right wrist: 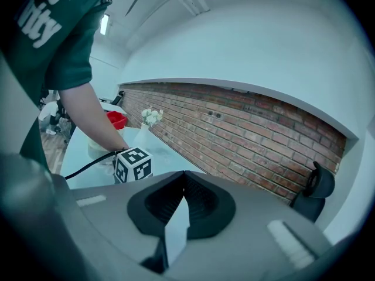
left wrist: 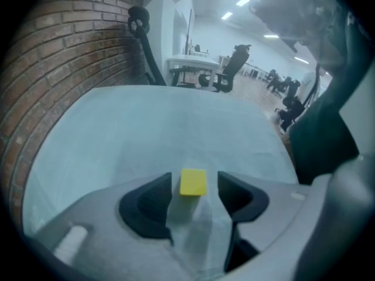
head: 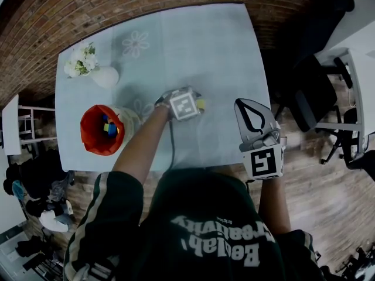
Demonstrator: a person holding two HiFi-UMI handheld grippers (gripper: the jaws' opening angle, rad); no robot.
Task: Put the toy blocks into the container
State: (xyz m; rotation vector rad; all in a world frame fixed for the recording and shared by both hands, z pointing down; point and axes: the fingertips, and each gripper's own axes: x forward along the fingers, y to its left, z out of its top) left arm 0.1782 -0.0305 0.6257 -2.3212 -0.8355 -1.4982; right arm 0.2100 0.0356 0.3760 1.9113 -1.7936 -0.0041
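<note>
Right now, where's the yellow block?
In the left gripper view, the yellow block lies on the table between the left gripper's open jaws, touching neither. In the head view it is mid-table, right of the red container.

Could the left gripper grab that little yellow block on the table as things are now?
Probably yes. The left gripper has its jaws apart, the yellow block sits between them on the table, untouched, and nothing else lies in the way.

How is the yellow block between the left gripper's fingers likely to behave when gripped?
The yellow block looks rigid and flat-faced, so it probably won't roll or squash between the fingers. Small, so likely light. A one-sided nudge might slide it on the table.
</note>
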